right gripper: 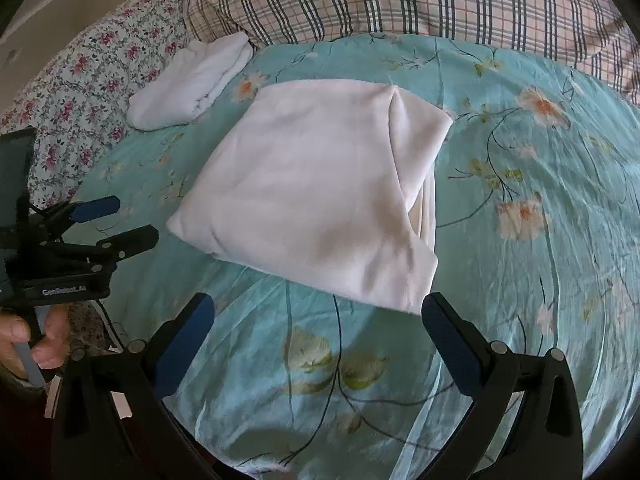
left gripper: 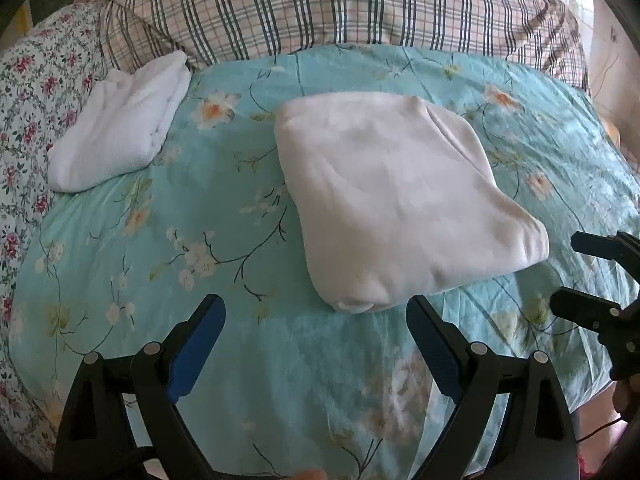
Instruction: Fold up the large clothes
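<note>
A pale pink garment [left gripper: 396, 204] lies folded into a thick square on the turquoise floral bedsheet [left gripper: 180, 216]; it also shows in the right wrist view [right gripper: 320, 192]. My left gripper [left gripper: 316, 320] is open and empty, just short of the garment's near corner. My right gripper [right gripper: 318, 318] is open and empty, just short of the garment's near right corner. The right gripper also shows at the right edge of the left wrist view [left gripper: 588, 272], open. The left gripper shows at the left of the right wrist view [right gripper: 128, 220], open.
A folded white garment [left gripper: 120, 128] lies at the back left of the bed, also in the right wrist view [right gripper: 192, 80]. A plaid quilt [left gripper: 340, 4] is bunched along the back. A floral pillow [left gripper: 32, 92] lies at the left.
</note>
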`<state>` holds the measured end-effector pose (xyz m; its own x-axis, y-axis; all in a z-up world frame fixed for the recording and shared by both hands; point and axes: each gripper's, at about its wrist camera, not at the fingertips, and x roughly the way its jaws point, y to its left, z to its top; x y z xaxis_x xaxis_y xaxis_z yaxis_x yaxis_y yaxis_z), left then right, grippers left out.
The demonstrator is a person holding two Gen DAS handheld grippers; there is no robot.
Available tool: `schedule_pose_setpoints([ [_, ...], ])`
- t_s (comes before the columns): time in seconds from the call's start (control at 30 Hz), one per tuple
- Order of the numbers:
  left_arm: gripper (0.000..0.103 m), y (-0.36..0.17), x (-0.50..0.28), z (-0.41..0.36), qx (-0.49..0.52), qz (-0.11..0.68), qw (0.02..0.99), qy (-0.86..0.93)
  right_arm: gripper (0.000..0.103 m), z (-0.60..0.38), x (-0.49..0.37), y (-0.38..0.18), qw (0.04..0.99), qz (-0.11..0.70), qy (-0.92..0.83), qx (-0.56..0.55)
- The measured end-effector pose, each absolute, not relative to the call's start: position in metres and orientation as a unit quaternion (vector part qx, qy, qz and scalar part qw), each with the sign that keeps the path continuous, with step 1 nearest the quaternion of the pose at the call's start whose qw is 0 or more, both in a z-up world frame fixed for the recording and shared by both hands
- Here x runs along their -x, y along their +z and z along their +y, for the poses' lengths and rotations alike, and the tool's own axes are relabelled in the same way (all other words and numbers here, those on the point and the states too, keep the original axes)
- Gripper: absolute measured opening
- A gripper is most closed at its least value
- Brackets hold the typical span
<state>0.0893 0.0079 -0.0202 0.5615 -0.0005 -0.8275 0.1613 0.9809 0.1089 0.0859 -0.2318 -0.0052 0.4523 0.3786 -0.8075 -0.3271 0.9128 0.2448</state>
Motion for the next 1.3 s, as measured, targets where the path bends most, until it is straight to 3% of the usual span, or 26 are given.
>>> schedule_pose_setpoints([
  [1.3, 0.092, -0.001, -0.06, 0.01, -0.072, 0.446, 0.891, -0.05, 0.103, -0.231, -0.08, 0.01, 0.856, 0.472, 0.211, -0.022],
])
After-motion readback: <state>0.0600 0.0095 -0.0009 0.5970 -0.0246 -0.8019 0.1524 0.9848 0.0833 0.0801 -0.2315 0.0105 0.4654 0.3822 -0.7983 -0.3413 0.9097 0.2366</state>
